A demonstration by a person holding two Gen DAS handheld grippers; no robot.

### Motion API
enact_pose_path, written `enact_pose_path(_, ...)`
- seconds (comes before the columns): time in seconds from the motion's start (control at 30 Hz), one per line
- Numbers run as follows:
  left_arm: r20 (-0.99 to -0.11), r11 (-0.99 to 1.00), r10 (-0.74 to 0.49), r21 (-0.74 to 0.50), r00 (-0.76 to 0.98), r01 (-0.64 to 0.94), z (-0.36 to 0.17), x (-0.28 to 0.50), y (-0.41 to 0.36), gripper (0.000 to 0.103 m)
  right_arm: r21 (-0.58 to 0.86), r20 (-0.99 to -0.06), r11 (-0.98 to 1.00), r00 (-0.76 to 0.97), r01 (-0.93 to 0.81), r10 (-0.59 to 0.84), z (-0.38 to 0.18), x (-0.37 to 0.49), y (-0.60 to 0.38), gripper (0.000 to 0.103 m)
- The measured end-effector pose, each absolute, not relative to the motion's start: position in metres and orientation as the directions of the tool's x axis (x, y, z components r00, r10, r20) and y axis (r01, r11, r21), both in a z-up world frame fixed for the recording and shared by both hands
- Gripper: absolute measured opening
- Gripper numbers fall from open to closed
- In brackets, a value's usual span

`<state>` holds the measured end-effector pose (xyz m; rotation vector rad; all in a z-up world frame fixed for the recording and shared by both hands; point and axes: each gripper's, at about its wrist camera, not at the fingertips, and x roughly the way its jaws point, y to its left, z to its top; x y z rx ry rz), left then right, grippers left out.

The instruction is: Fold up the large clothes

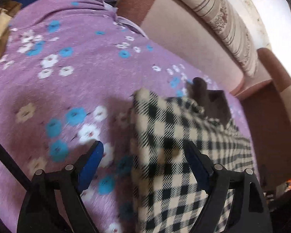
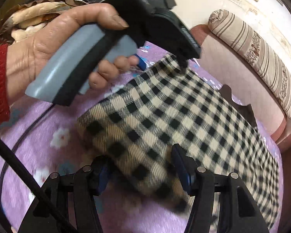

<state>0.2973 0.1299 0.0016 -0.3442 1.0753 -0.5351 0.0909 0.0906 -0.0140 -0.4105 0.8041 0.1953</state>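
Note:
A black-and-cream checked garment (image 1: 176,136) lies folded into a long strip on a purple flowered bedspread (image 1: 67,62). It also shows in the right wrist view (image 2: 180,112). A dark brown part of it (image 1: 213,99) pokes out at the far end. My left gripper (image 1: 143,155) is open above the garment's left edge, with cloth between the blue pads but not pinched. In the right wrist view the left gripper's body (image 2: 145,19) hovers over the garment's far end, held by a hand. My right gripper (image 2: 139,167) is open, its jaws straddling the garment's near corner.
A pink and brown sofa back (image 1: 184,33) borders the bed on the right, with a striped bolster (image 2: 261,58) on top. A pile of bedding (image 2: 33,13) sits at the far left. A black cable (image 2: 19,165) runs along the left.

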Motion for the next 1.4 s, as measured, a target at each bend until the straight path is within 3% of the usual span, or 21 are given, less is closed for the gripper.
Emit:
enact_pose_path(0.17,-0.725,0.801,-0.598,-0.53,0.34,0.278,0.001,0.309,0.118,0.089,-0.306,-0.725,0.896,0.689,-0.322,0.0,-0.02,0.112,0.107,0.064)
enact_pose_path(0.23,-0.727,0.795,-0.605,-0.528,0.324,0.299,0.001,0.31,0.111,0.089,-0.291,-0.731,0.899,0.682,-0.328,0.011,-0.019,0.116,0.107,0.059)
enact_pose_path(0.27,-0.729,0.79,-0.609,-0.526,0.313,0.315,0.001,0.31,0.107,0.081,-0.282,-0.735,0.899,0.677,-0.334,0.021,-0.016,0.113,0.108,0.048)
enact_pose_path(0.3,-0.729,0.782,-0.617,-0.527,0.296,0.331,0.001,0.31,0.105,0.045,-0.278,-0.737,0.898,0.675,-0.342,0.029,-0.016,0.113,0.109,0.033)
enact_pose_path(0.33,-0.745,0.788,-0.607,-0.52,0.276,0.331,-0.001,0.31,0.102,0.028,-0.294,-0.732,0.893,0.681,-0.339,0.017,-0.016,0.113,0.113,0.029)
enact_pose_path(0.37,-0.758,0.802,-0.59,-0.51,0.279,0.309,-0.002,0.311,0.103,0.017,-0.317,-0.722,0.887,0.692,-0.335,0.003,-0.016,0.111,0.116,0.021)
enact_pose_path(0.4,-0.75,0.798,-0.597,-0.521,0.284,0.302,-0.001,0.311,0.105,0.012,-0.328,-0.714,0.886,0.7,-0.328,-0.005,-0.016,0.11,0.117,0.017)
enact_pose_path(0.53,-0.739,0.806,-0.591,-0.523,0.324,0.276,0.013,0.306,0.107,0.01,-0.251,-0.692,0.924,0.721,-0.289,0.038,-0.001,0.106,0.102,0.013)
enact_pose_path(0.77,-0.751,0.859,-0.507,-0.4,0.422,0.321,0.07,0.28,0.065,0.009,-0.162,-0.607,0.964,0.792,-0.213,0.073,0.041,0.079,0.055,0.013)
enact_pose_path(1.03,-0.763,0.801,-0.53,-0.307,0.371,0.514,0.129,0.256,-0.102,0.009,-0.016,-0.539,1.0,0.843,-0.015,0.004,0.066,0.047,-0.068,0.013)
enact_pose_path(1.23,-0.814,0.734,-0.5,-0.217,0.296,0.644,0.105,0.222,-0.253,0.01,0.048,-0.59,0.99,0.803,0.135,-0.081,0.052,0.022,-0.17,0.013)
enact_pose_path(1.4,-0.846,0.712,-0.482,-0.226,0.229,0.664,0.081,0.207,-0.304,0.019,0.258,-0.684,0.934,0.73,0.249,-0.005,0.017,0.004,-0.241,0.013)
